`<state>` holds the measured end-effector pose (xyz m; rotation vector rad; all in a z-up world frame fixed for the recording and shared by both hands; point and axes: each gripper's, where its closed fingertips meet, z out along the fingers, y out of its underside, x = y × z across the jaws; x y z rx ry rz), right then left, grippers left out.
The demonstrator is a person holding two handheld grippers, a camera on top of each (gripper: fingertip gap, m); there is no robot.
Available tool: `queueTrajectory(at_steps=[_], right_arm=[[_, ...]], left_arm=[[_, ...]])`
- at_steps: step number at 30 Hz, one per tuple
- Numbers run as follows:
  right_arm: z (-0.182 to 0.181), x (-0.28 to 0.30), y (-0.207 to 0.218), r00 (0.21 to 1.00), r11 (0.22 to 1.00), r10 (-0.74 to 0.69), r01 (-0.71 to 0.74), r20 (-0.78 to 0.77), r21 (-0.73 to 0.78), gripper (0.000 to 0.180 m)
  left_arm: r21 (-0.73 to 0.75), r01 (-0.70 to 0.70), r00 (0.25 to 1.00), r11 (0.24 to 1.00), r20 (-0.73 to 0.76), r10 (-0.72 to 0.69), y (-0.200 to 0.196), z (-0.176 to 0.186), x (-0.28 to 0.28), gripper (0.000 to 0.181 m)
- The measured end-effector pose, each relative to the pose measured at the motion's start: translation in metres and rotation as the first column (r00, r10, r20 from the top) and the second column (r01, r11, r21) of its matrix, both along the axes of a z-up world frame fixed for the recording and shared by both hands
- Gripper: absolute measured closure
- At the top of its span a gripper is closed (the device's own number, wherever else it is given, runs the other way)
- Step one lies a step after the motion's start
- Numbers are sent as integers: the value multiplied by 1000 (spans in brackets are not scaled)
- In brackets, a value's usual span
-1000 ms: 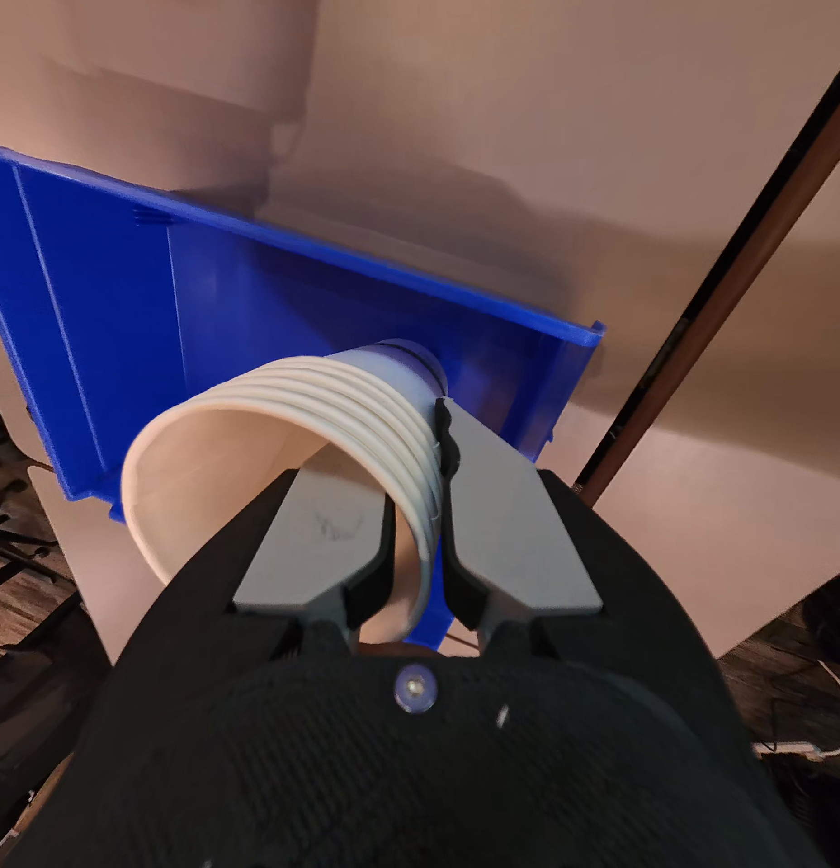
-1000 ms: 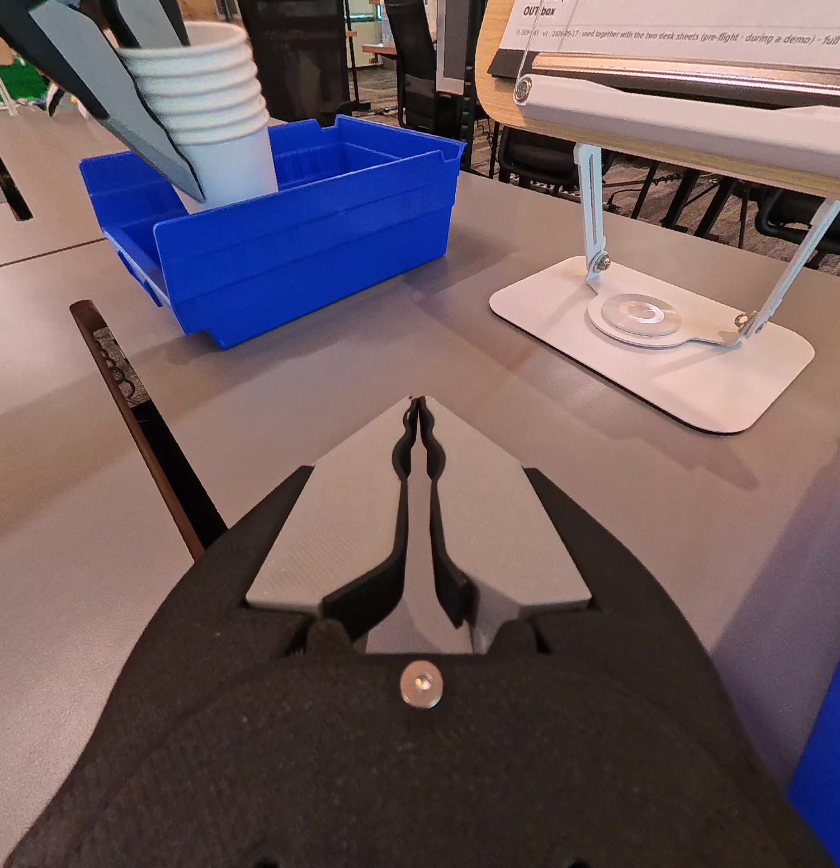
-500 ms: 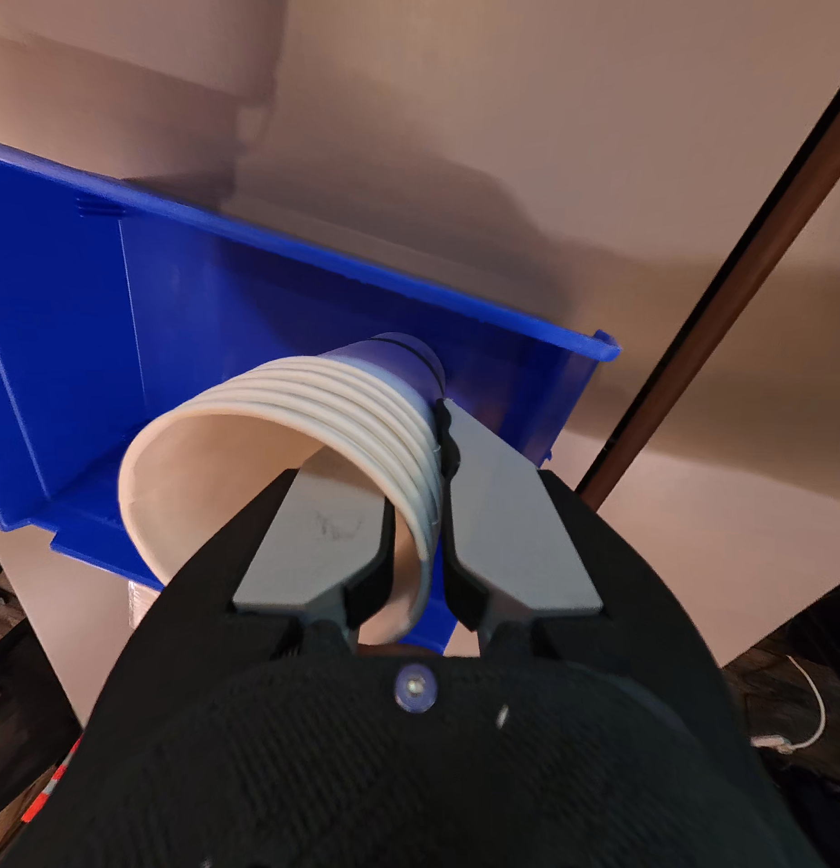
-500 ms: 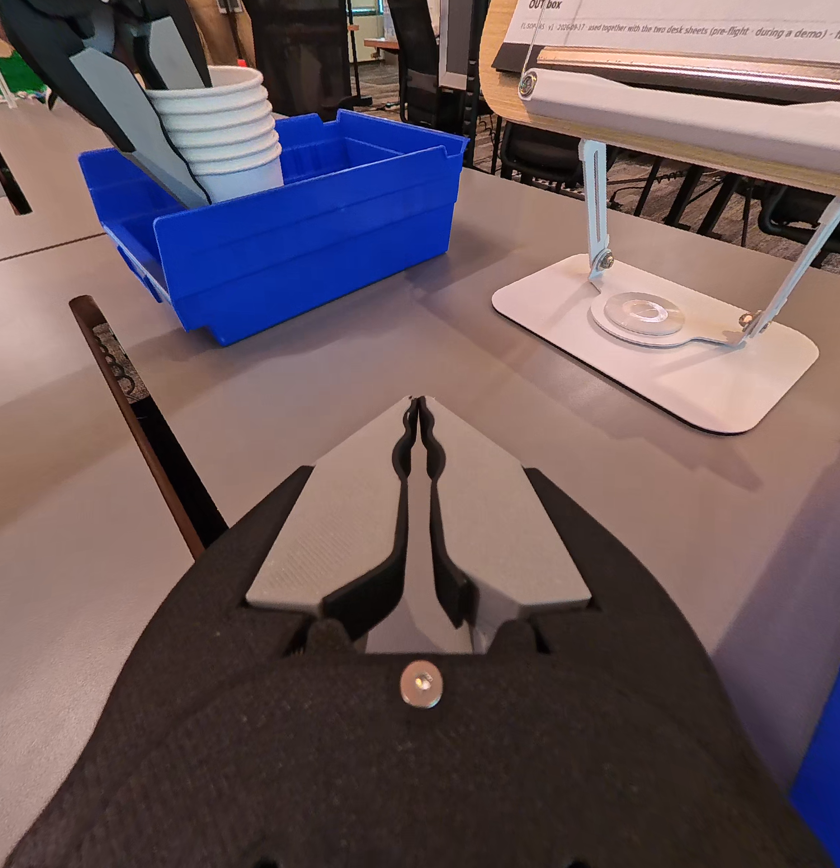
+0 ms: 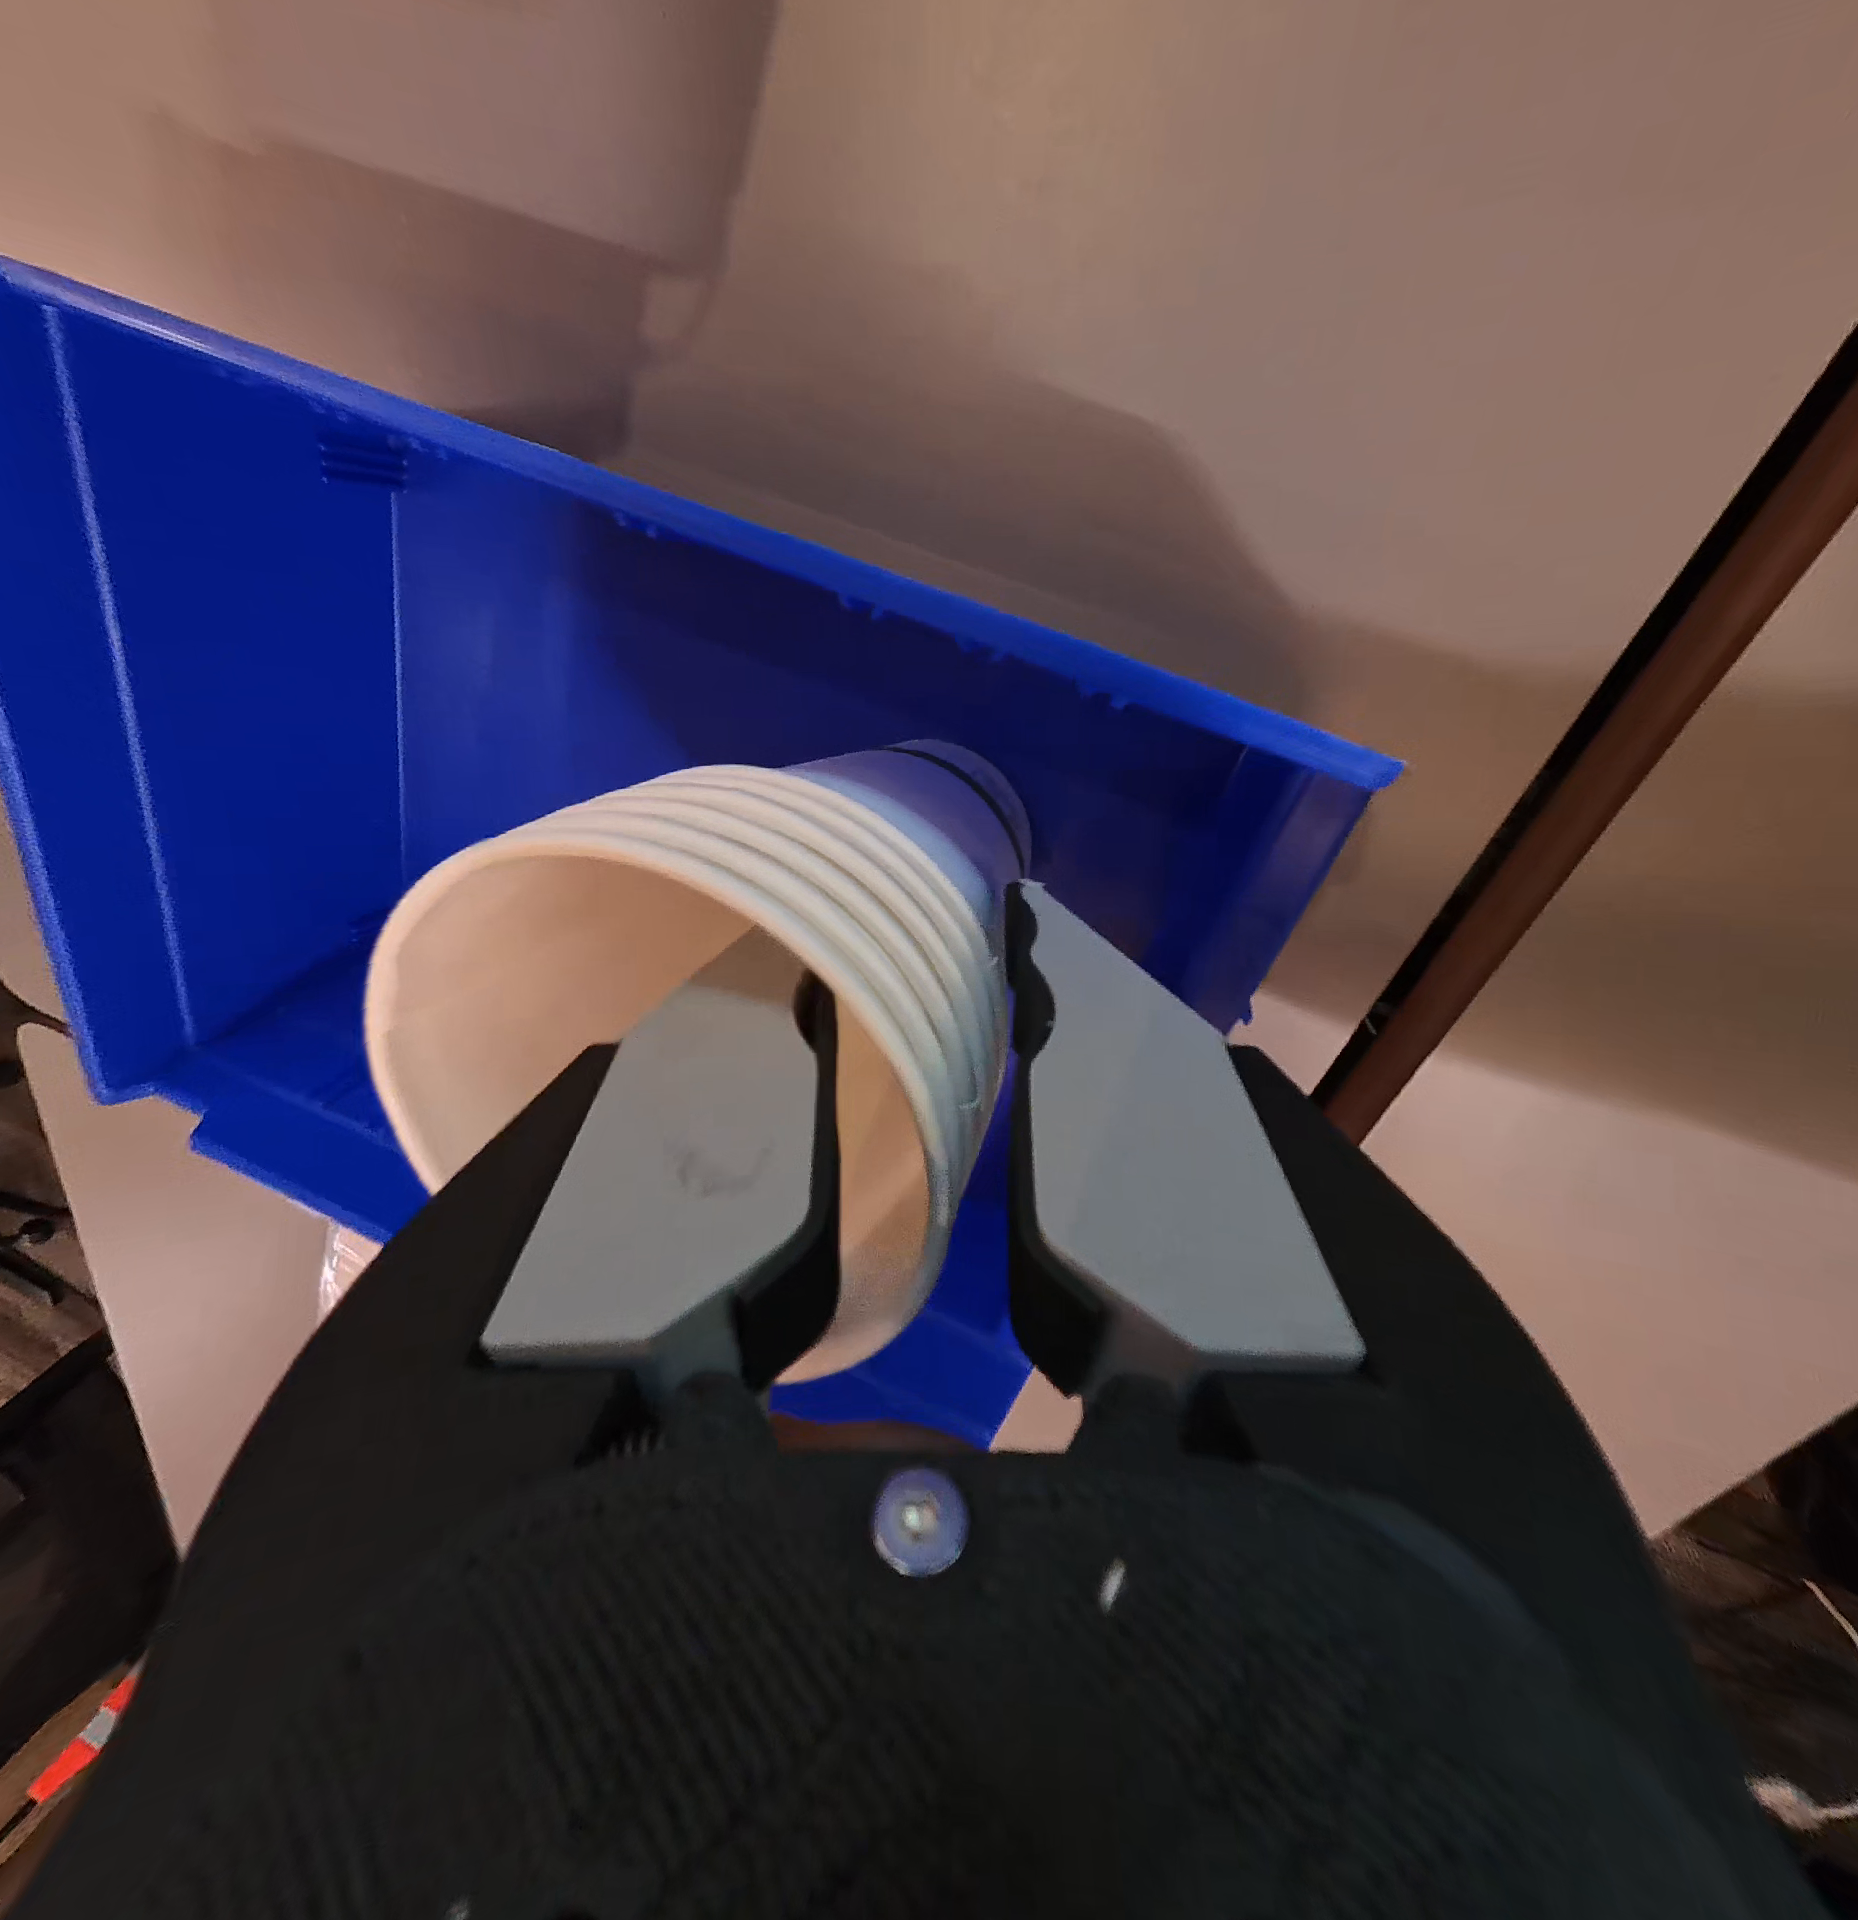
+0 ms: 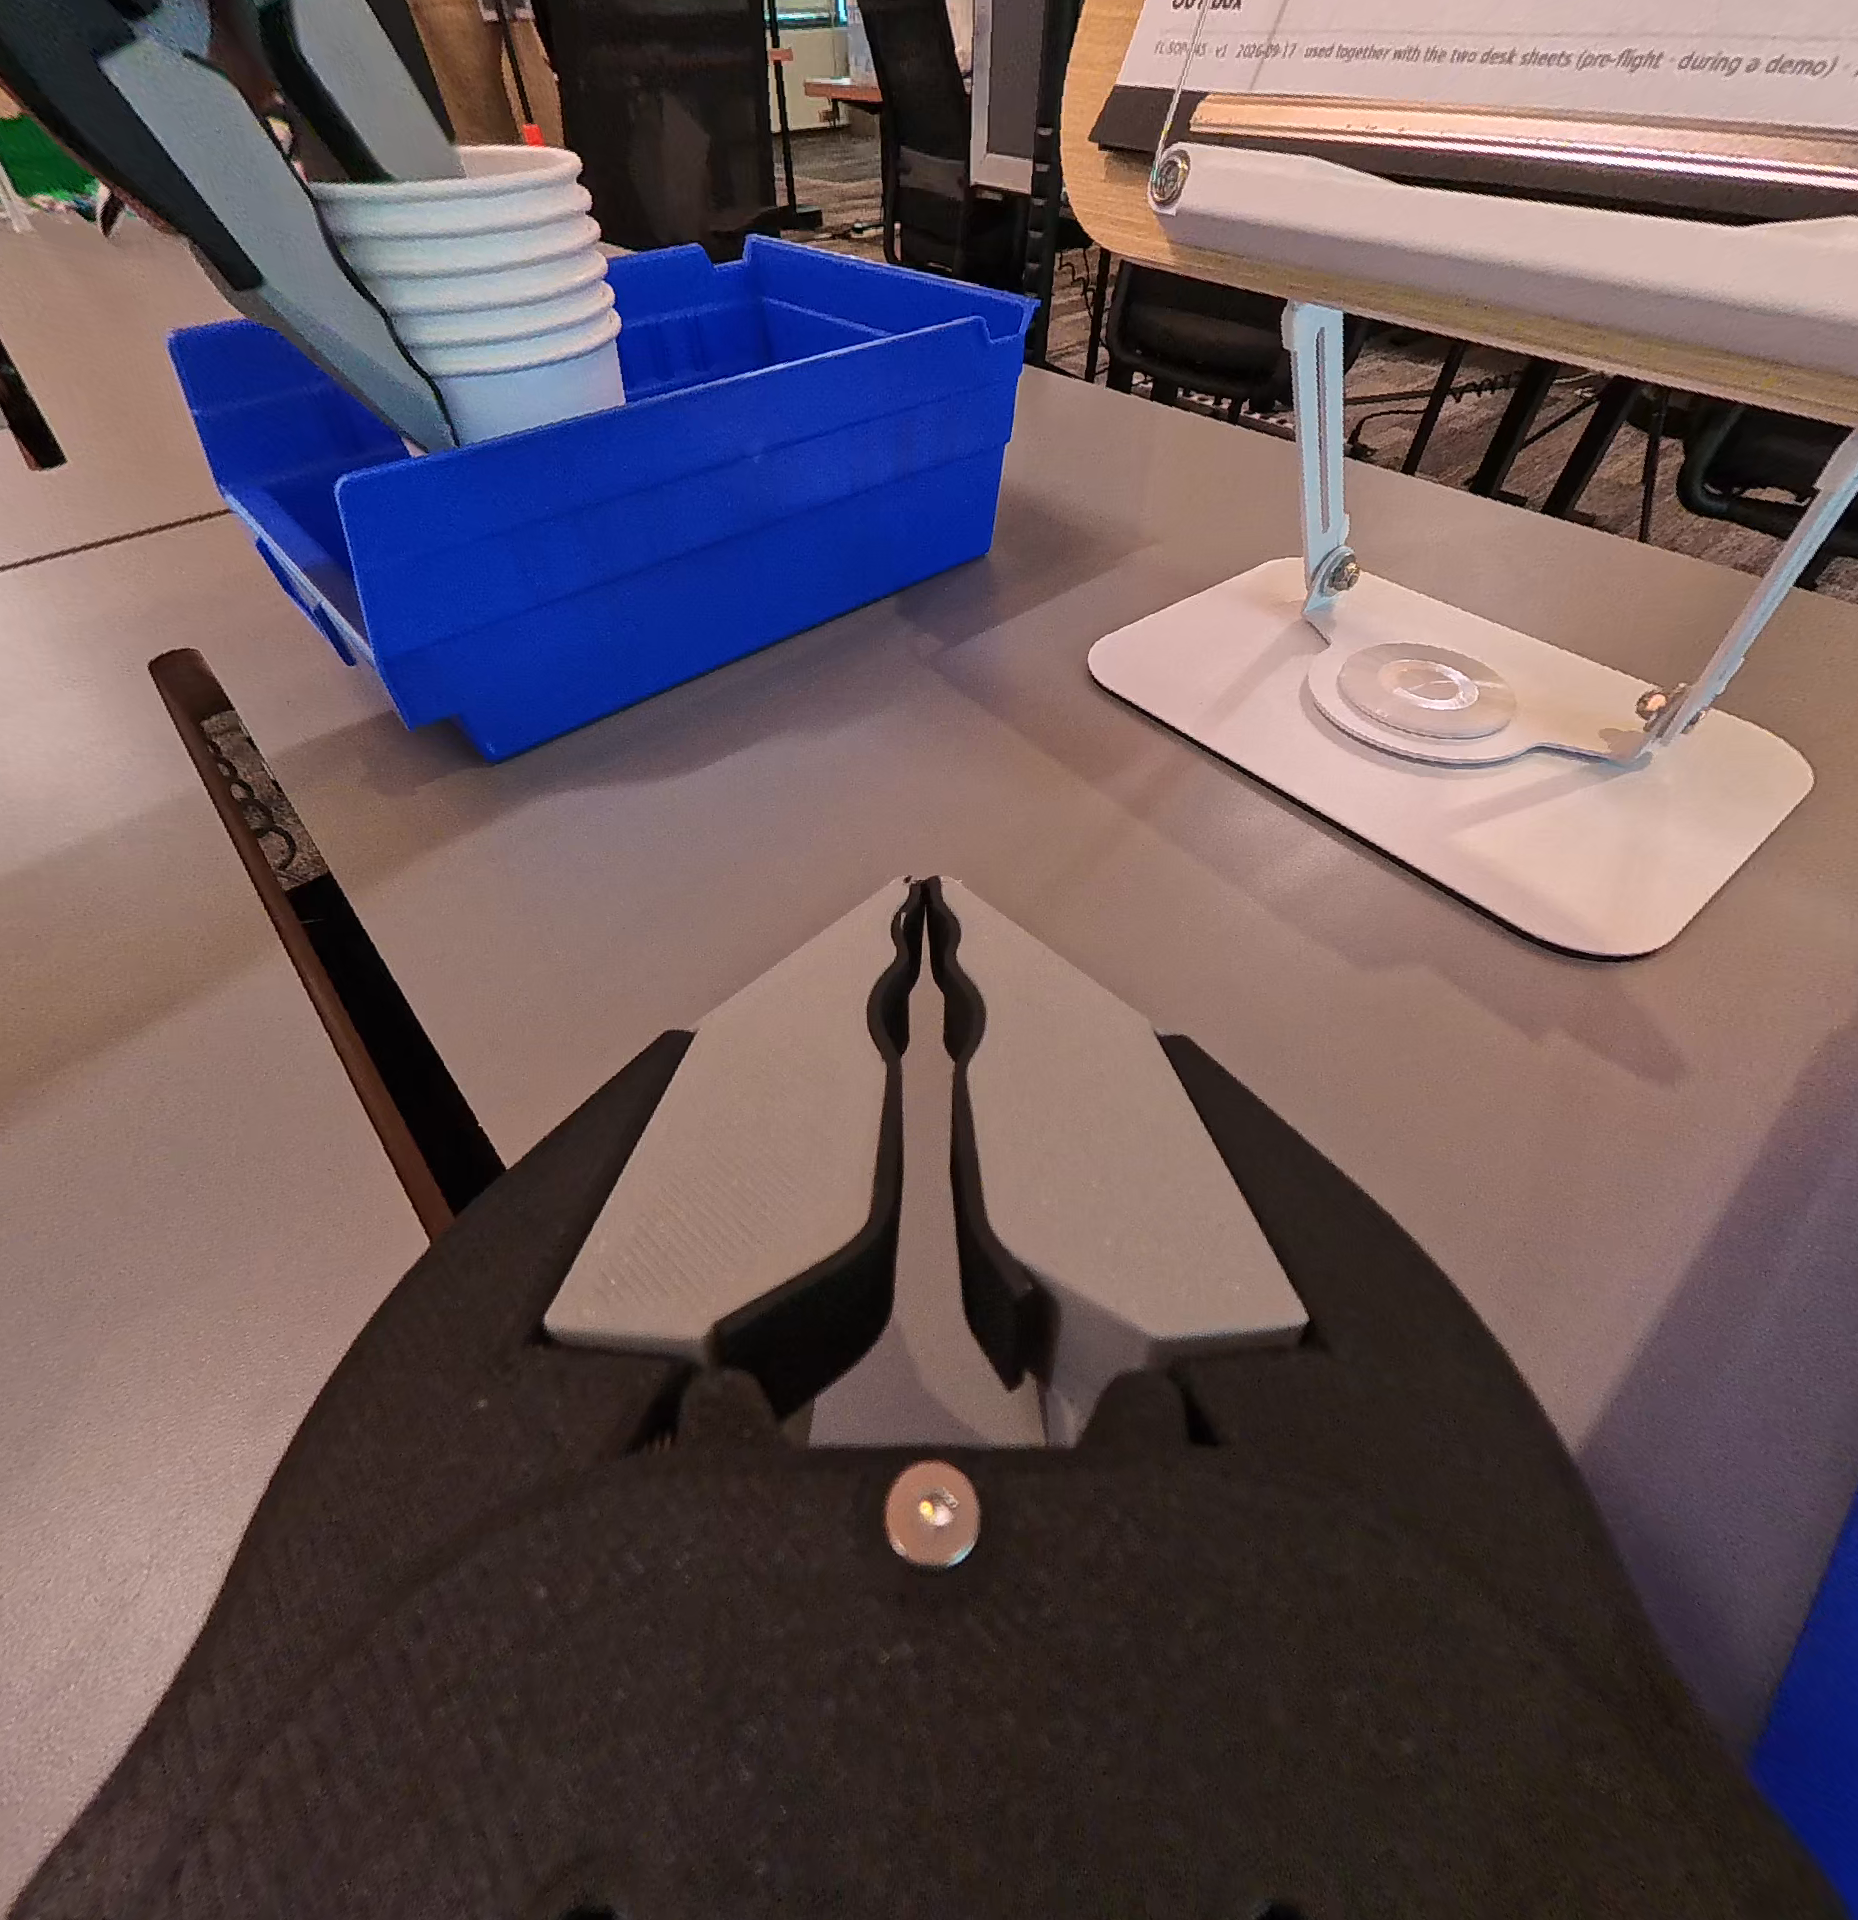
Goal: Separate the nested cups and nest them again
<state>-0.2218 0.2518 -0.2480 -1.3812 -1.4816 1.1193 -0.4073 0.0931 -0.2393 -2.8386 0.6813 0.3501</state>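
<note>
A stack of several nested white paper cups point(image 5: 800, 883) sits upright with its base down inside a blue plastic bin point(image 5: 229, 675). My left gripper point(image 5: 914, 977) is shut on the stack's rim wall, one finger inside the top cup and one outside. The right wrist view shows the same stack point(image 6: 489, 301) in the bin point(image 6: 676, 561) at the far left, with the left gripper's fingers point(image 6: 281, 281) on it. My right gripper point(image 6: 923, 885) is shut and empty, low over the grey table point(image 6: 696, 894), well short of the bin.
A white stand with a flat base plate point(image 6: 1476, 790) carries a board at the right. A dark wooden strip point(image 6: 301, 914) runs along a gap between tables at the left. Another blue object's edge point(image 6: 1839, 1662) shows at the lower right. Chairs stand behind the table. Tip to tip, the grippers are about 25 centimetres apart.
The left gripper has lowered the cup stack deeper into the blue bin, over about a second. The right gripper has stayed shut and almost still.
</note>
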Motion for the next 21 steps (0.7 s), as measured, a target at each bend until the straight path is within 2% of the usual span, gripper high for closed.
queueTrajectory(at_steps=[1, 5, 7, 9, 11, 15, 17, 21], right_arm=[[0, 0, 0, 1000, 1000, -1, 1, -1, -1, 180], [1, 0, 0, 1000, 1000, 0, 0, -4, -2, 180], [2, 1, 0, 1000, 1000, 0, 0, -5, -1, 180], [2, 1, -1, 1000, 1000, 2, -2, -6, -1, 180], [3, 1, -1, 1000, 1000, 2, -2, -8, 0, 180], [3, 1, -1, 1000, 1000, 1, -1, -9, -2, 180], [3, 1, 0, 1000, 1000, 0, 0, -11, -3, 180], [0, 1, -1, 1000, 1000, 1, -1, 0, 1, 180]], left_arm=[[17, -2, 1000, 1000, -6, 2, 1, 4, 0, 147], [144, -22, 1000, 989, -16, 24, 7, 24, 3, 107], [255, -15, 1000, 967, 12, 13, 11, 37, 12, 99], [374, -25, 1000, 927, 23, 17, 10, 52, 14, 100], [497, -62, 998, 866, 33, 52, 7, 67, 9, 97], [707, -213, 976, 675, 126, 176, -13, 89, -9, 80], [741, -286, 958, 607, 205, 201, -26, 84, -15, 78], [694, -412, 911, 591, 322, 257, -44, 55, -26, 72]])
